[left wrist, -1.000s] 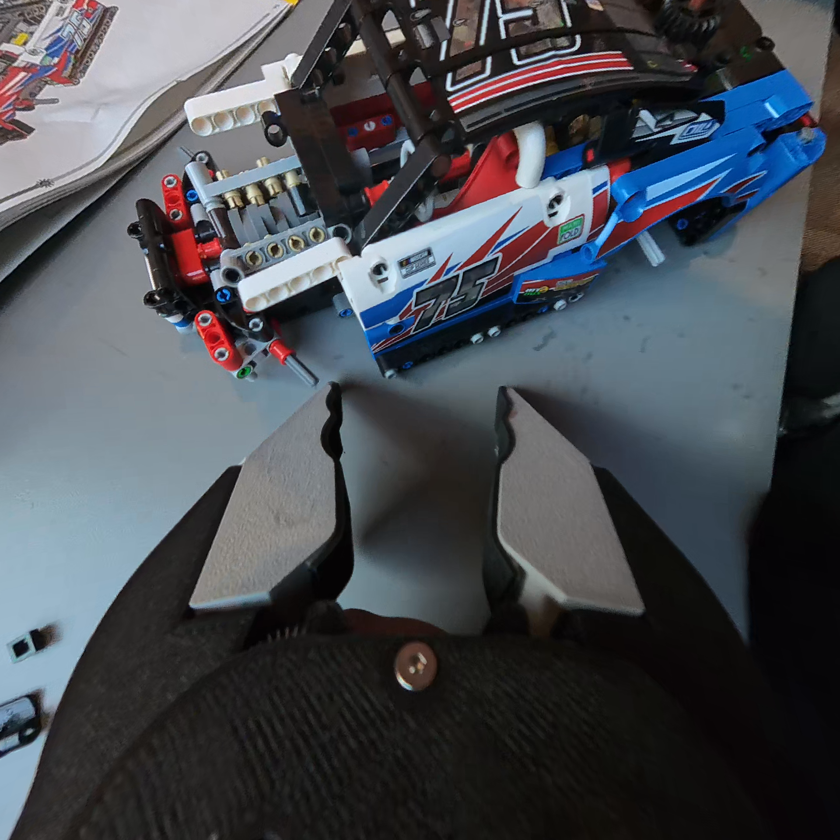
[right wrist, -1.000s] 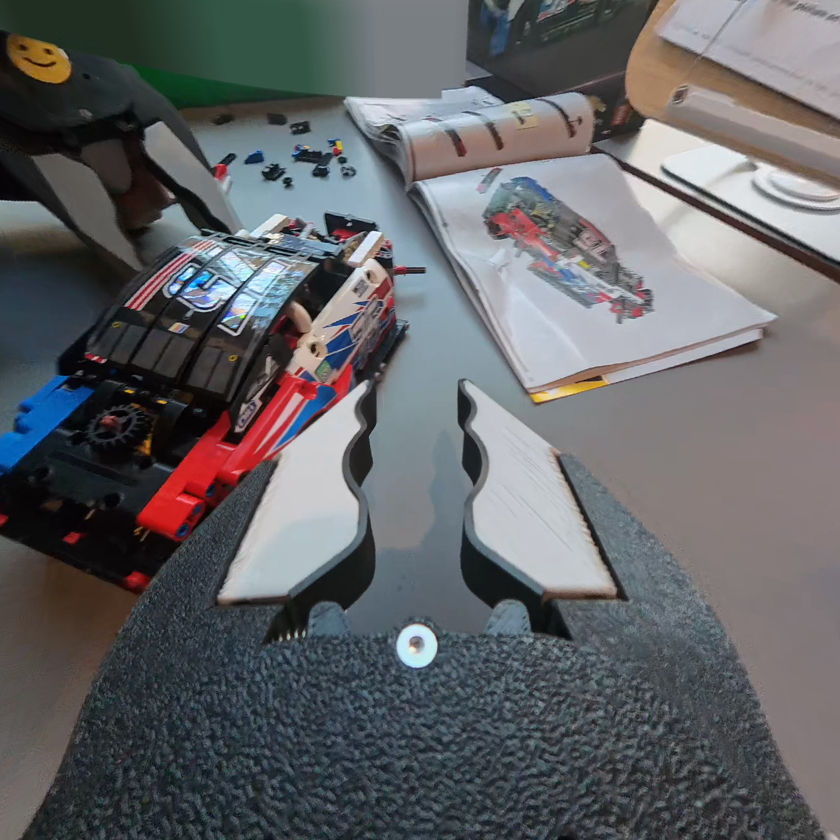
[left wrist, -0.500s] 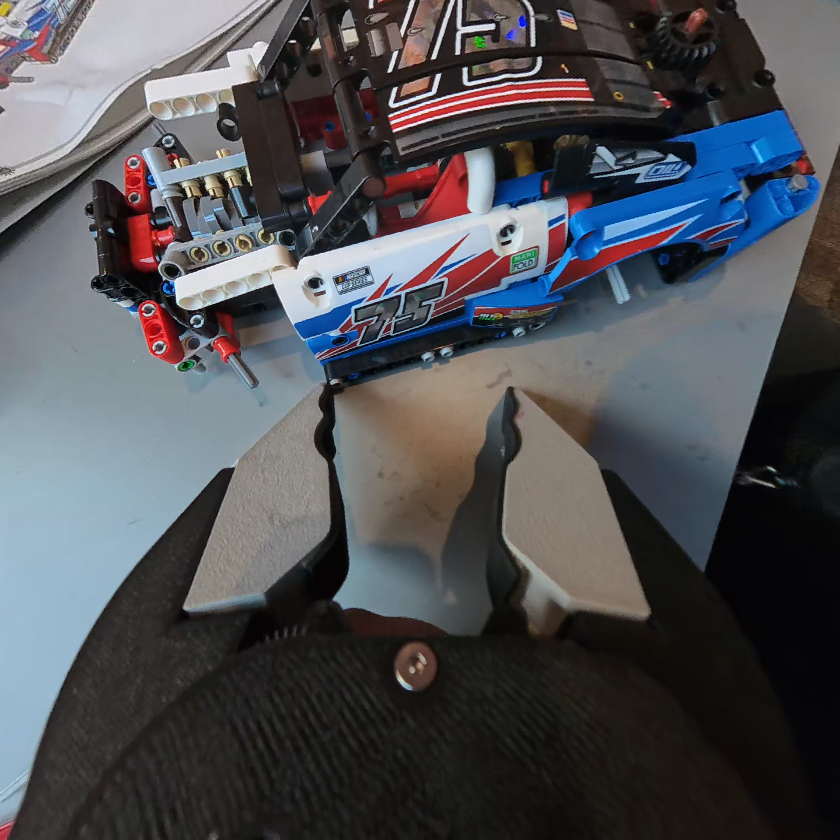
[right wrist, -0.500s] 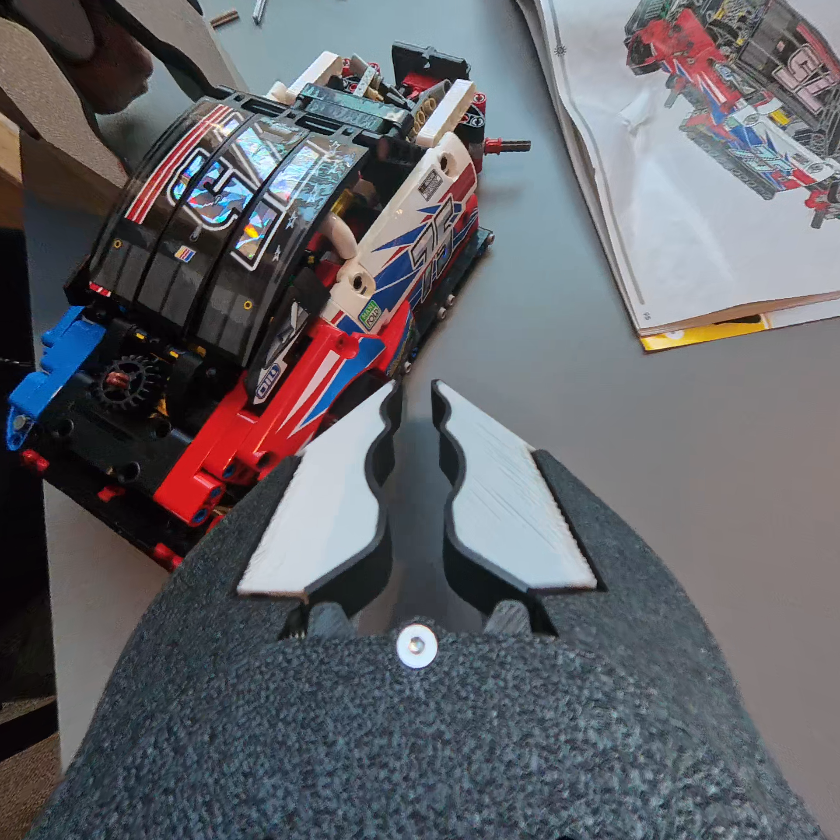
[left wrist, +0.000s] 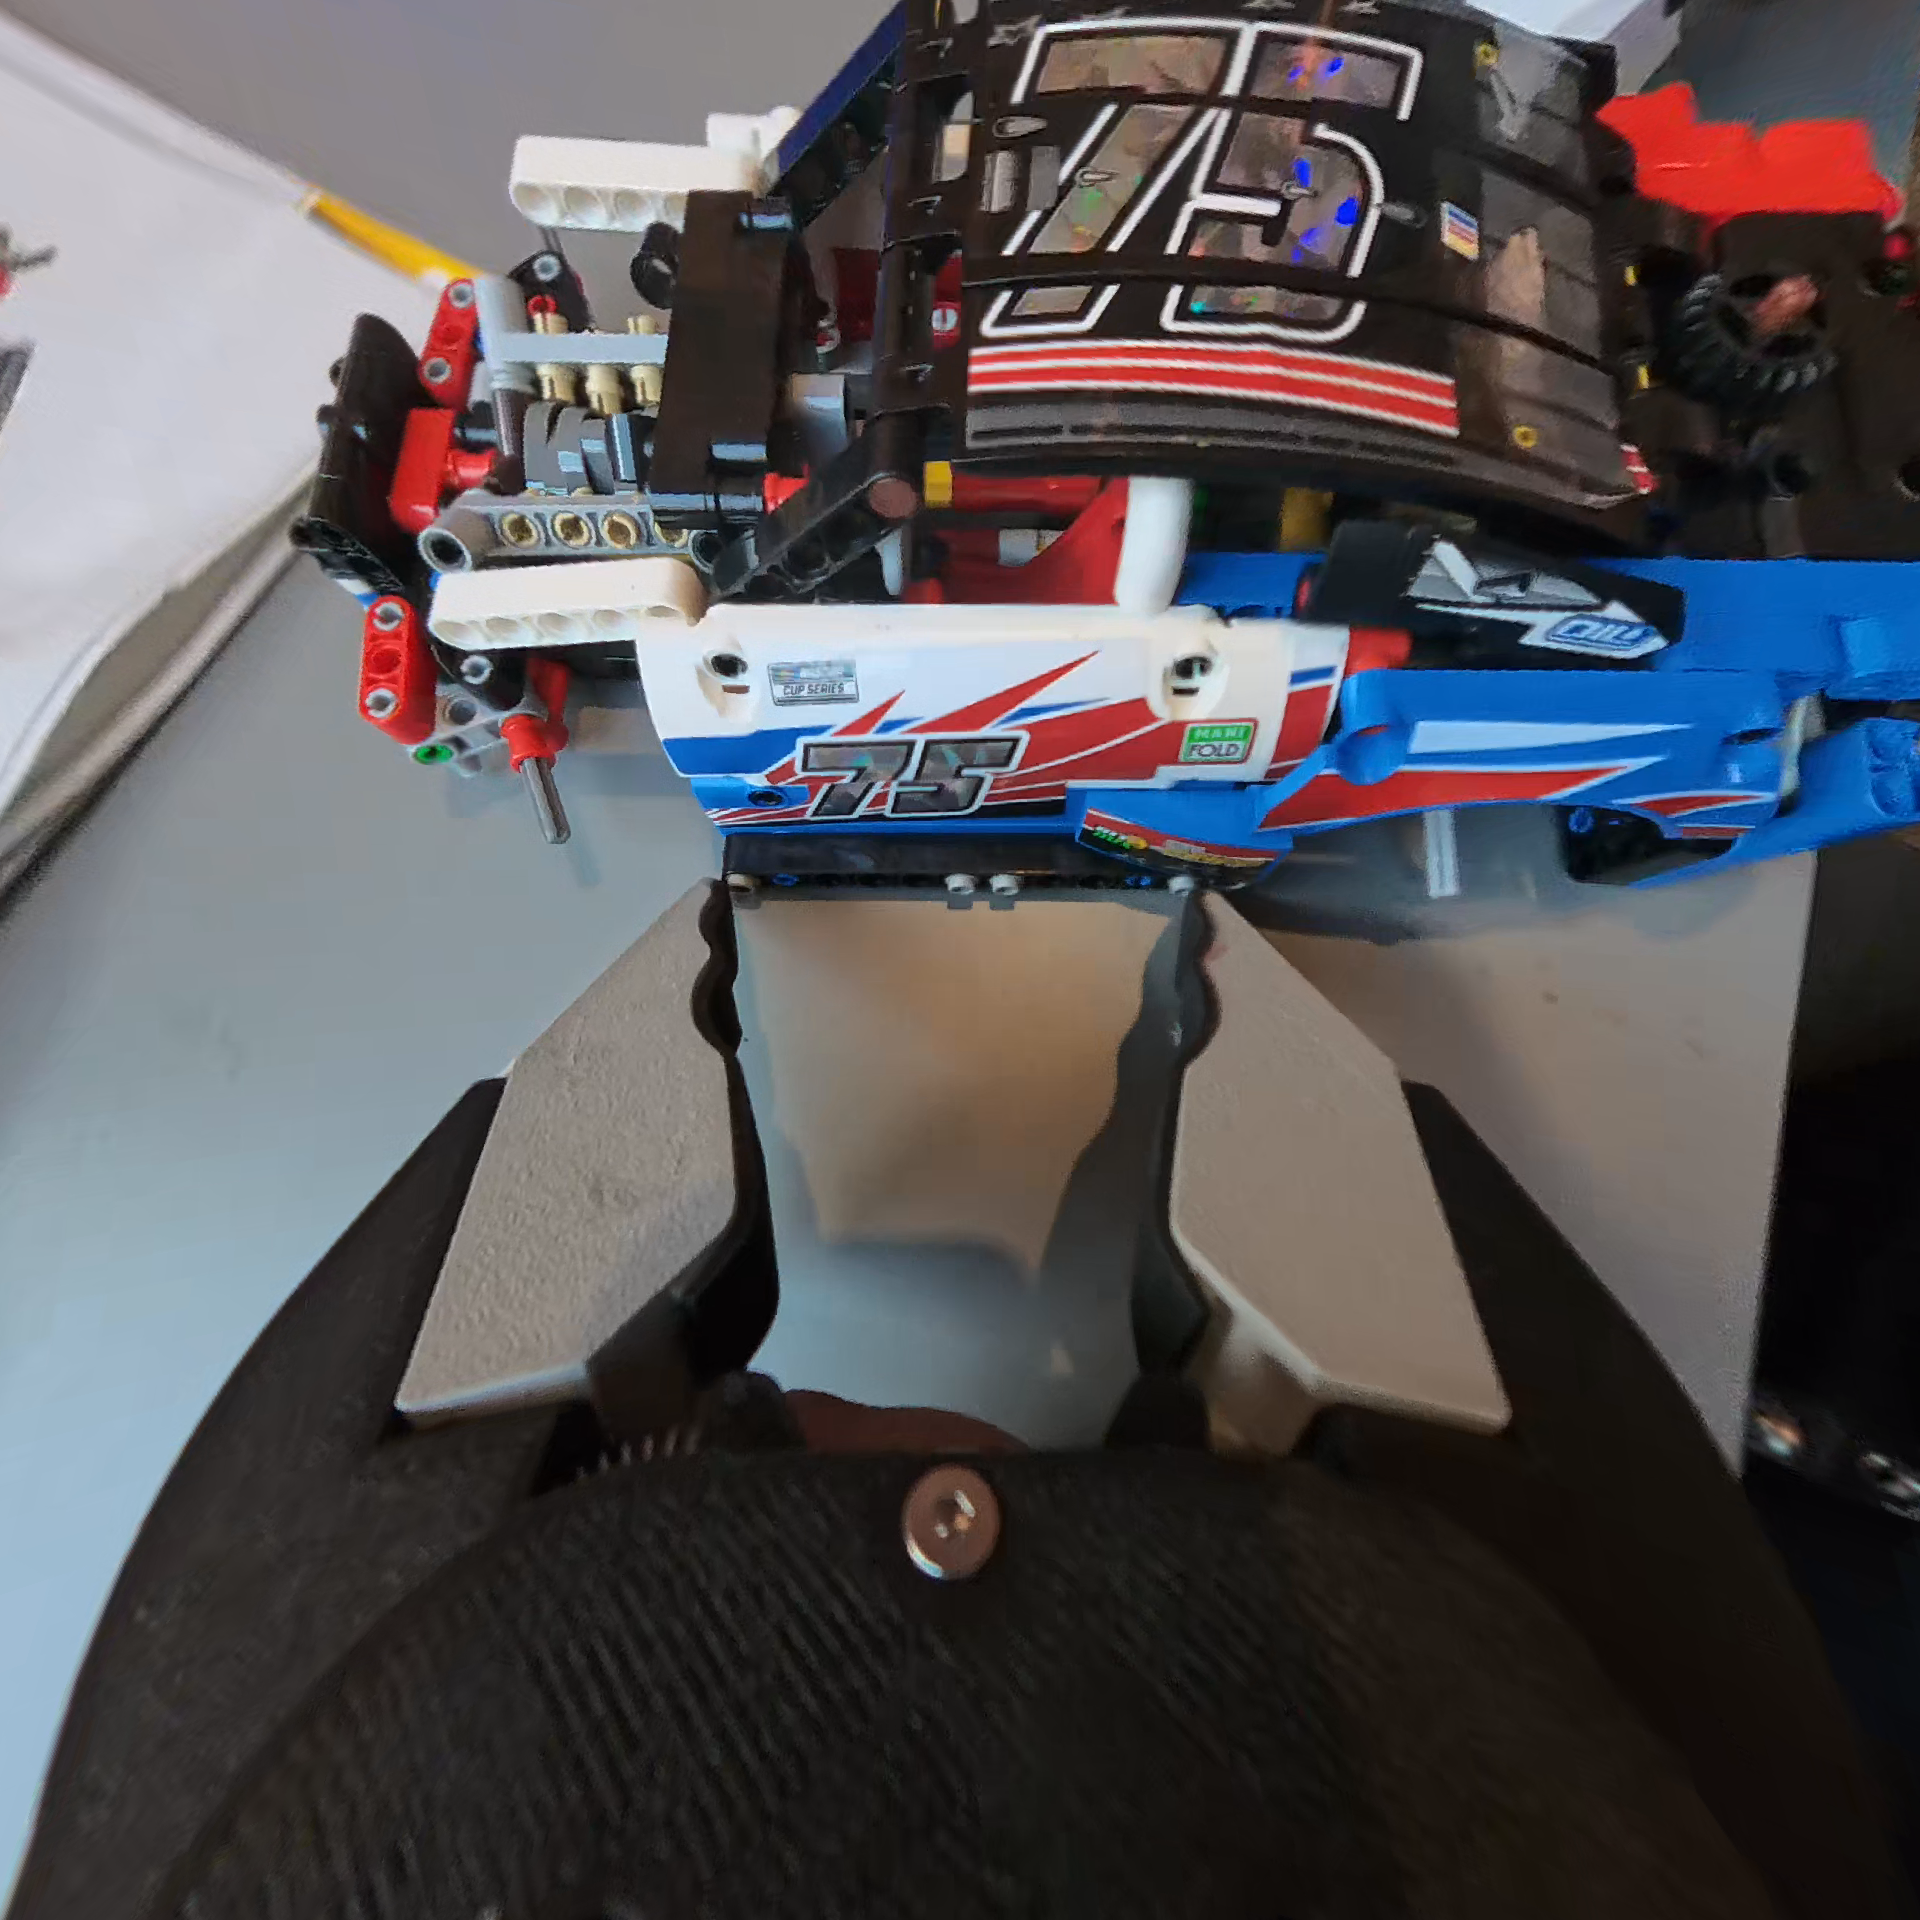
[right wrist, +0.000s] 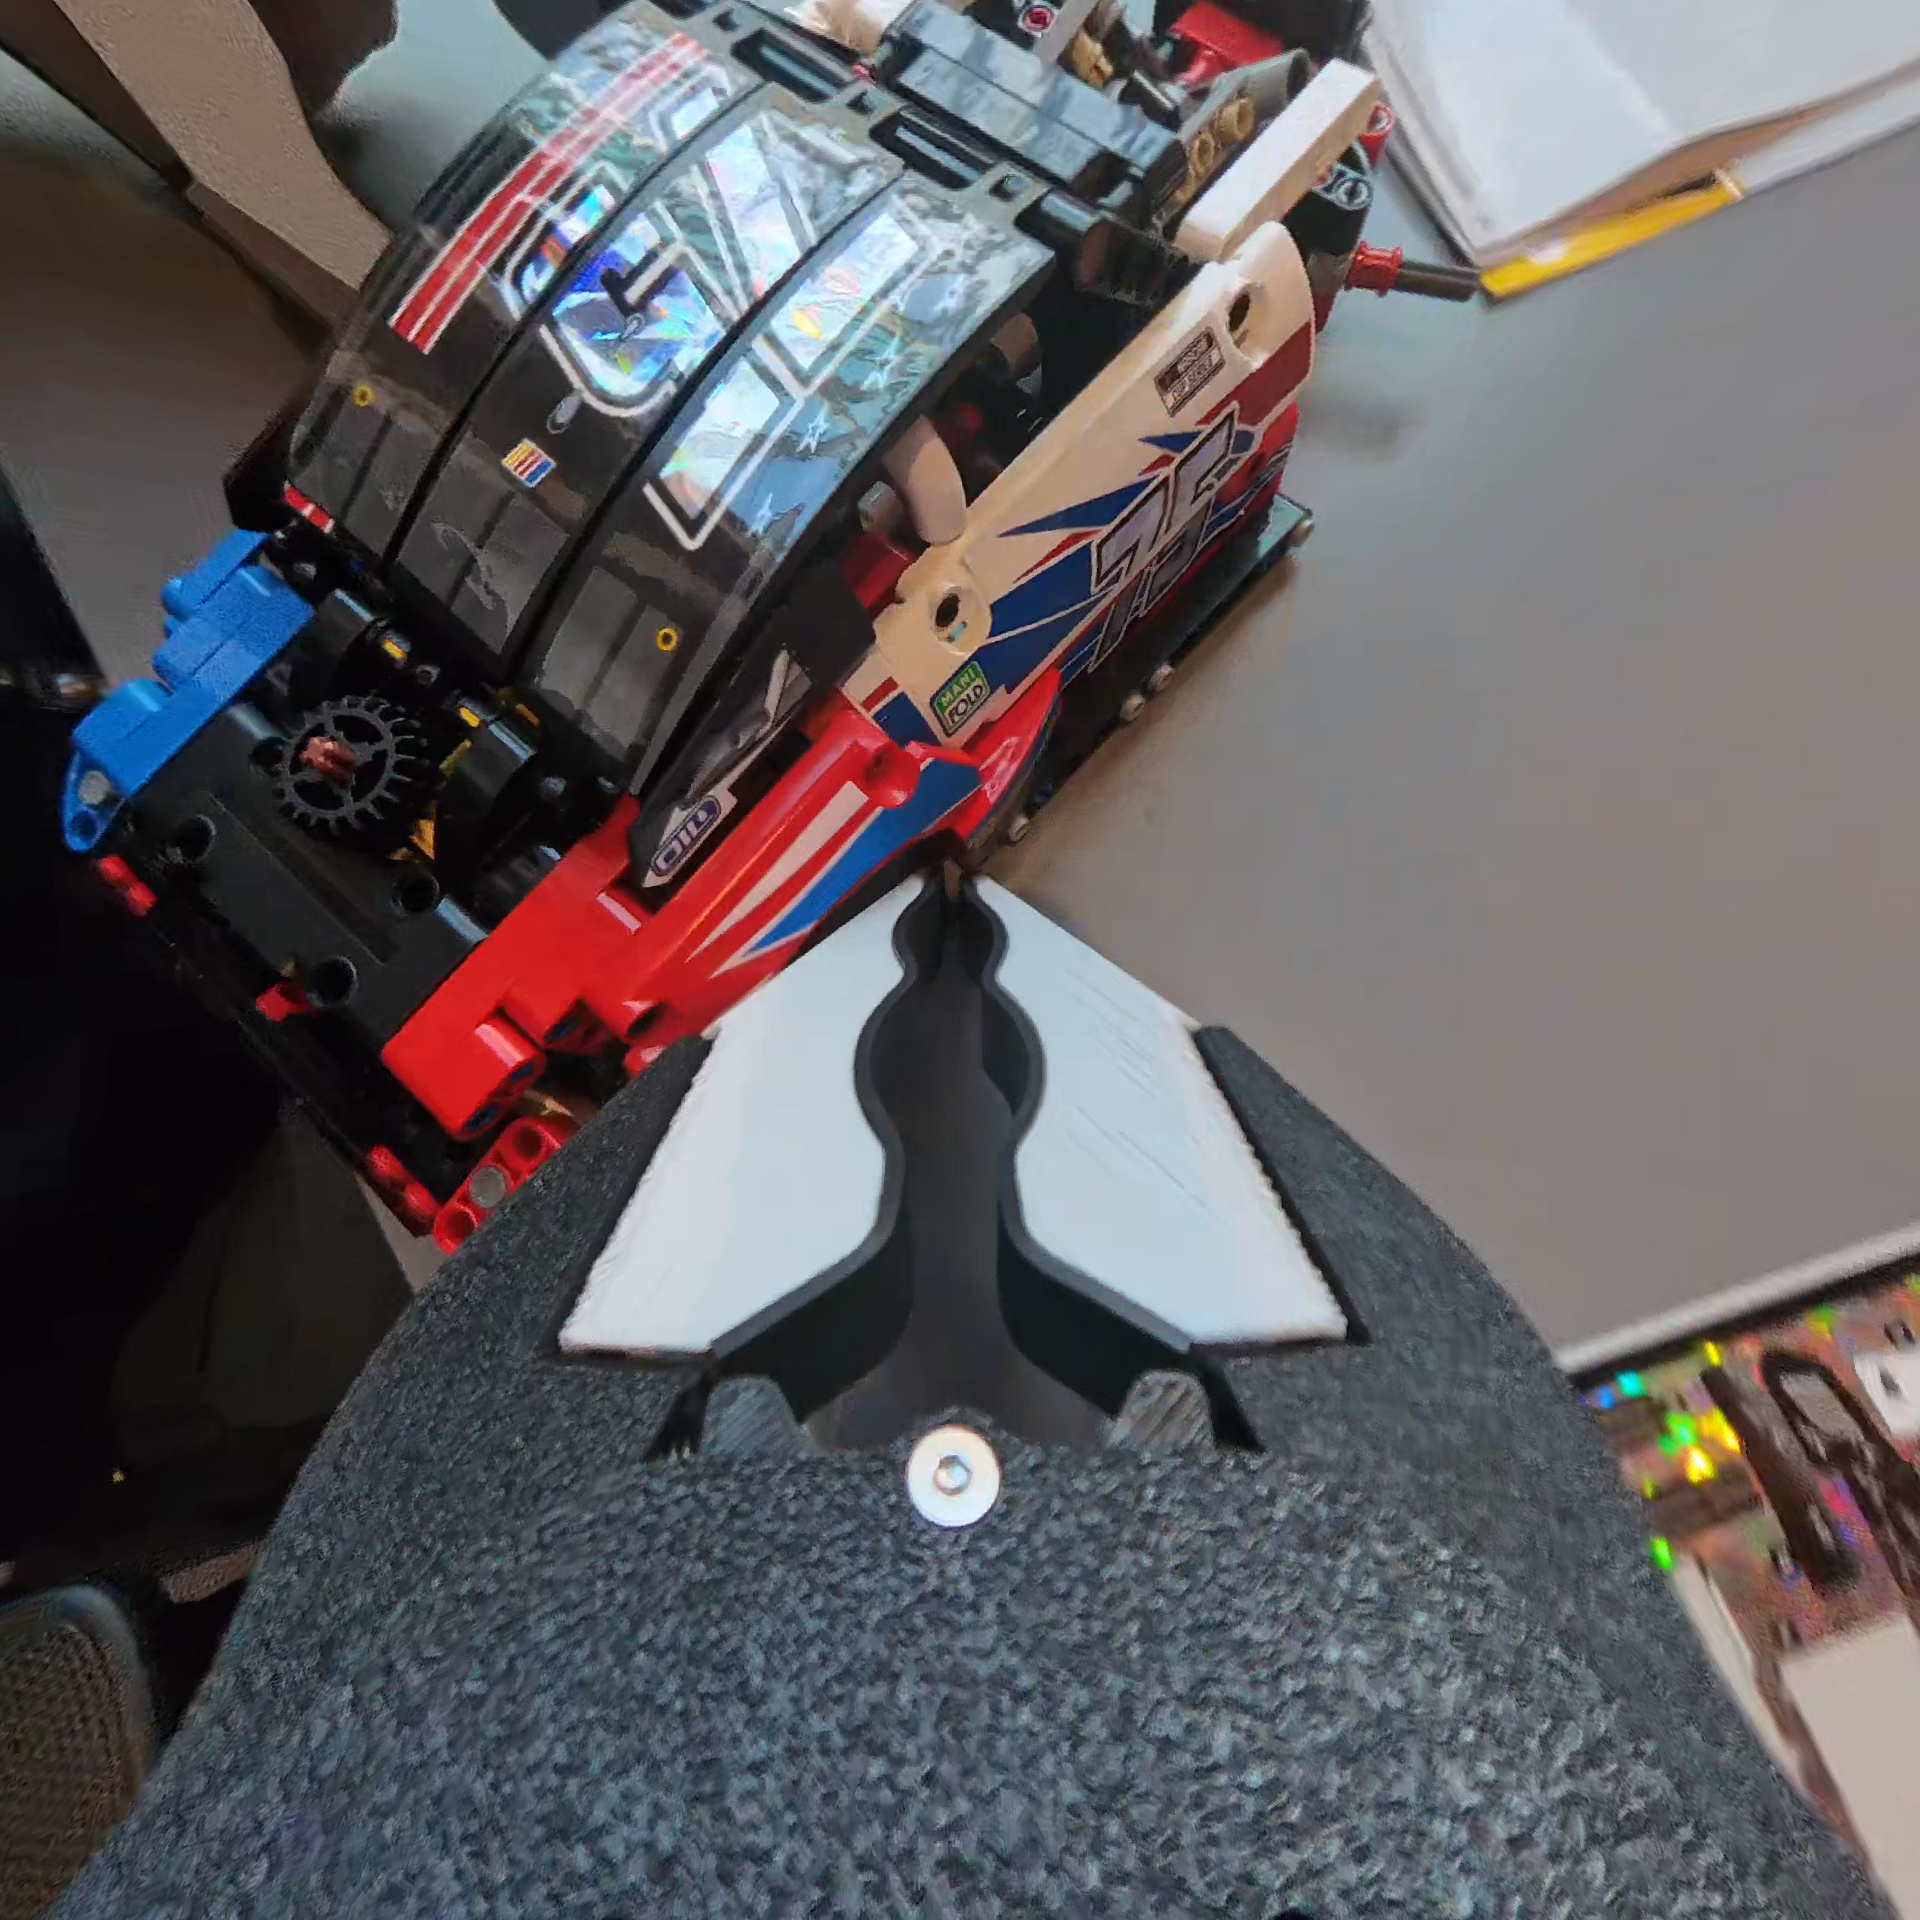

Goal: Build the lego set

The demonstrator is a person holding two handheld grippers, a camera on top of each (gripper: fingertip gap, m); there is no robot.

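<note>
Closer now in left wrist view: left gripper (left wrist: 961, 902), jaws wide, tips at black sill of red-white-blue plastic lego race car (left wrist: 1039, 623) on grey table (left wrist: 208, 1039). Right wrist view: right gripper (right wrist: 951, 885) pinched nearly closed, empty, beside car's red flank. Body largely assembled; no wheels visible.

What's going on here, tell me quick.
A person holding a tool in each hand is working on a partly built lego race car on a grey table. The left tool is open, its tips right at the car's lower side edge. The right tool is shut, tips at the car's red rear side, nothing visibly held. An instruction booklet lies near the car's front.
</note>
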